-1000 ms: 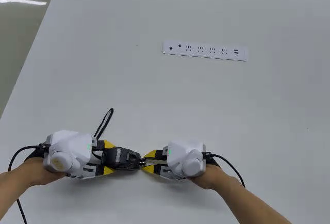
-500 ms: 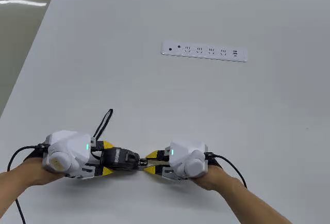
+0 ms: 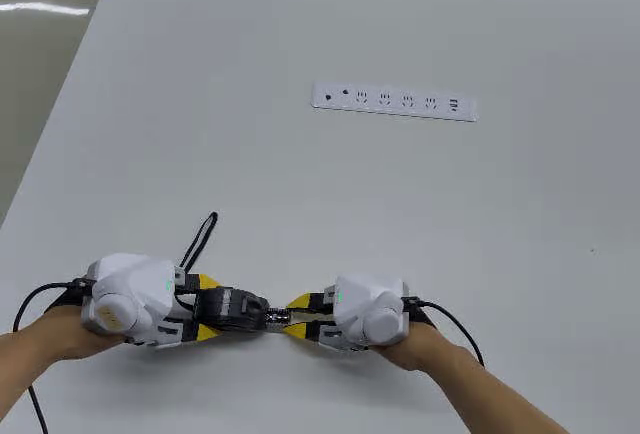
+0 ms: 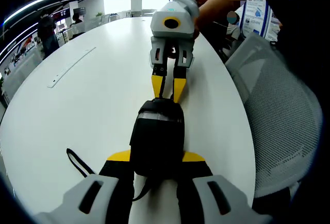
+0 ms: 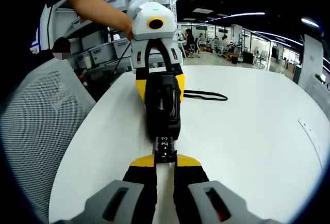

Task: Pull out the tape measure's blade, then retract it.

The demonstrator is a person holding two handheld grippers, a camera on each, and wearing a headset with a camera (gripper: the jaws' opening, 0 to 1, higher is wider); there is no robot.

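L tongs (image 3: 210, 306) were clamped on the black tape measure (image 3: 232, 308), one yellow tip on each side of the case, near the front edge of the white bench (image 3: 350, 204). R tongs (image 3: 293, 316) faced them tip-to-tip and were closed on the end of the blade (image 3: 277, 316). A short stretch of blade was out betw. the case mouth and the R tips. R gripper view showed printed digits on it just ahead of those tips. Case sat low over the bench, but couldn't tell if it touched. Its black strap (image 3: 200, 239) lay looped on the bench just beyond the L tongs. A white power strip (image 3: 395, 101) lay well apart, farther back and to the R.
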